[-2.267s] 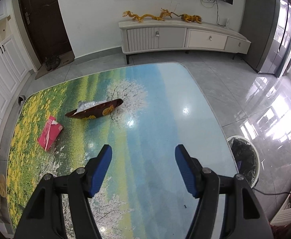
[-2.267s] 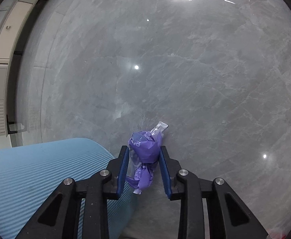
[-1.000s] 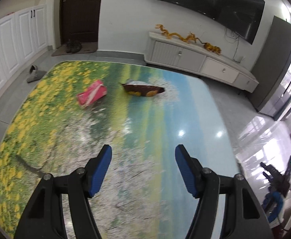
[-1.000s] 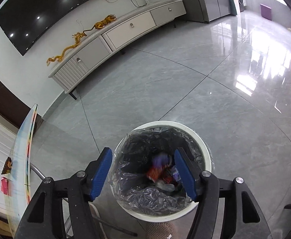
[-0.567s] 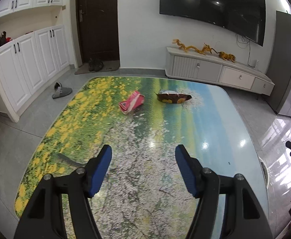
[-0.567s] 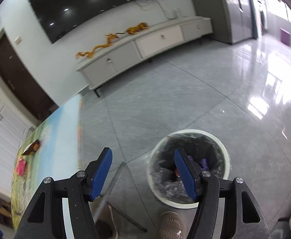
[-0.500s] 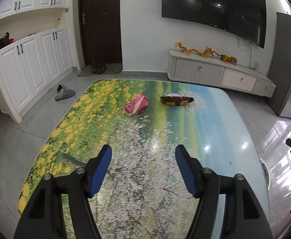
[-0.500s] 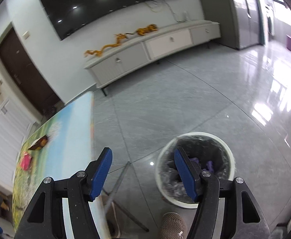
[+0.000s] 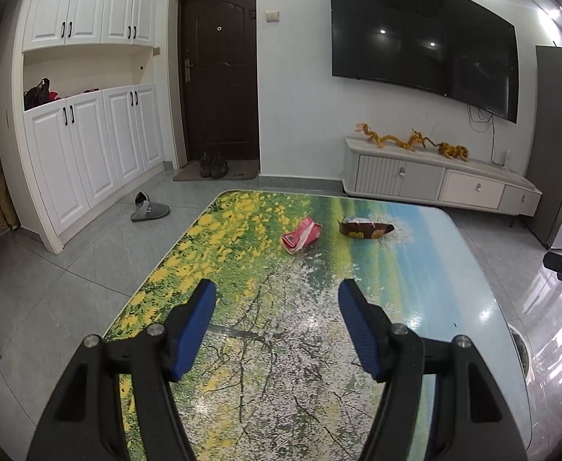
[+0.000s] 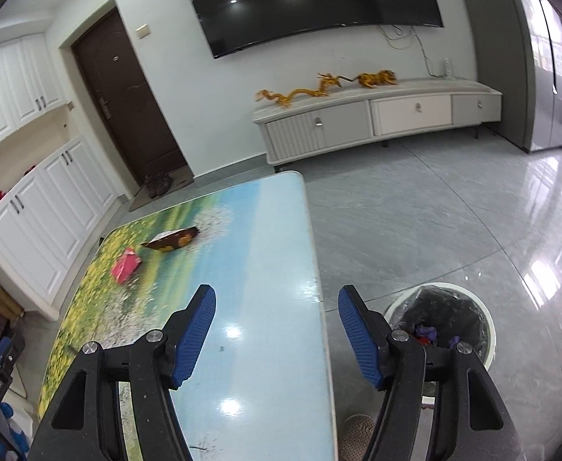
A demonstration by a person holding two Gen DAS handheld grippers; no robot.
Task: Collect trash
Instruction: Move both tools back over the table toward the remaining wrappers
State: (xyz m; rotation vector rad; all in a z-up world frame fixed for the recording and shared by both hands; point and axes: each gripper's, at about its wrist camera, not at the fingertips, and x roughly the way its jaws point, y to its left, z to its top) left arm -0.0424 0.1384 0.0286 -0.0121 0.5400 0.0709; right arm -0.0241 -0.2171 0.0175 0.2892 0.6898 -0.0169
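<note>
Counter [image 9: 453,269]: red packet [image 9: 300,235] and brown wrapper [image 9: 366,228], long axes crosswise, side by side; left gripper [image 9: 277,319] and right gripper [image 10: 277,319] both spread, empty.

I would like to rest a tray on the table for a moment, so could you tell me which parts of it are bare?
The whole near half of the landscape-printed table is bare, as is the blue right-hand strip beside the edge. Only the far end is occupied: a pink crumpled packet and a brown snack wrapper lie there, slightly apart.
</note>
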